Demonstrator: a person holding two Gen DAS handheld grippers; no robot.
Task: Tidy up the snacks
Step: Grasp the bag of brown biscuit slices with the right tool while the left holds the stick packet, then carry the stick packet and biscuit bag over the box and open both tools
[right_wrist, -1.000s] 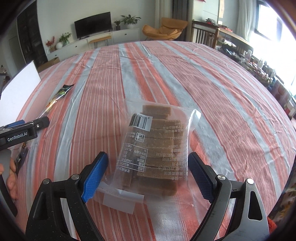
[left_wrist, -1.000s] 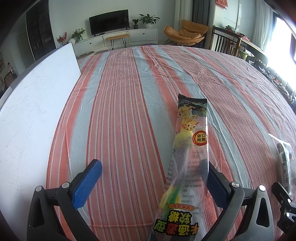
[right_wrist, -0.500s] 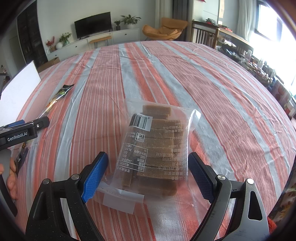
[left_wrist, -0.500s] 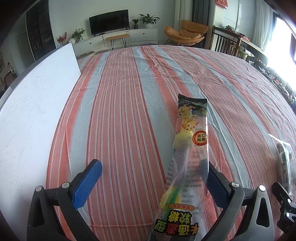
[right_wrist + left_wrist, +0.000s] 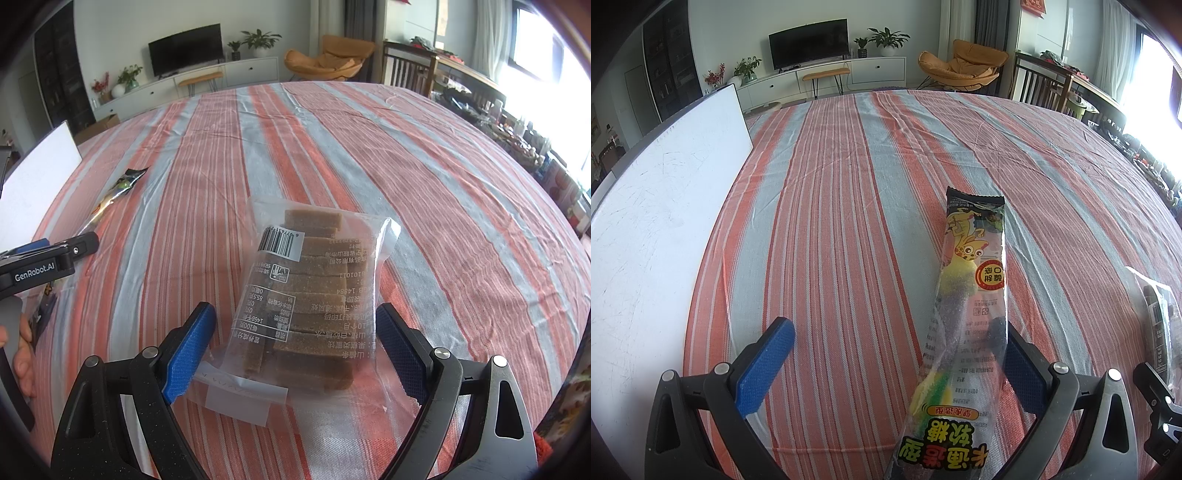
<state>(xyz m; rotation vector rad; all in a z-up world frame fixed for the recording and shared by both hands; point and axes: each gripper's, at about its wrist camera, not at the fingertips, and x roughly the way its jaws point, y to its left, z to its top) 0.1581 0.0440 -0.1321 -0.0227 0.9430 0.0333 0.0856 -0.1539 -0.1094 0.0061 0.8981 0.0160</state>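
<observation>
Crinkly film, light and slippery: long narrow yellow-and-black gummy-candy wrapper (image 5: 971,314) lying flat on the red, white and grey striped tablecloth (image 5: 831,221), running away from the near edge toward the middle, its near end between the blue-padded fingers. Soft lumps inside, so likely to sag and swing if pinched at one tip; best taken across the narrow width near mid-length, where the sweets give bulk to bite on. Left gripper (image 5: 897,365) spread wide, holding nothing, right pad close against or just behind the wrapper's edge, contact not clear; left pad (image 5: 764,365) well apart from it.

Clear plastic bag of stacked brown slab-shaped snack pieces (image 5: 314,295), with barcode and white printed label, lying flat nearer the right side of the cloth, a little in from the near edge. Heavier and stiffer than the candy thanks to the slabs, though probably crumbly under a hard squeeze, and the loose glossy film apt to slide. Safest across the stack's two long sides, not on the empty sealed flap at the near end. Right gripper (image 5: 295,350) fully spread, straddling the bag's near end, pads beside it and apart from the film, gripping nothing.
</observation>
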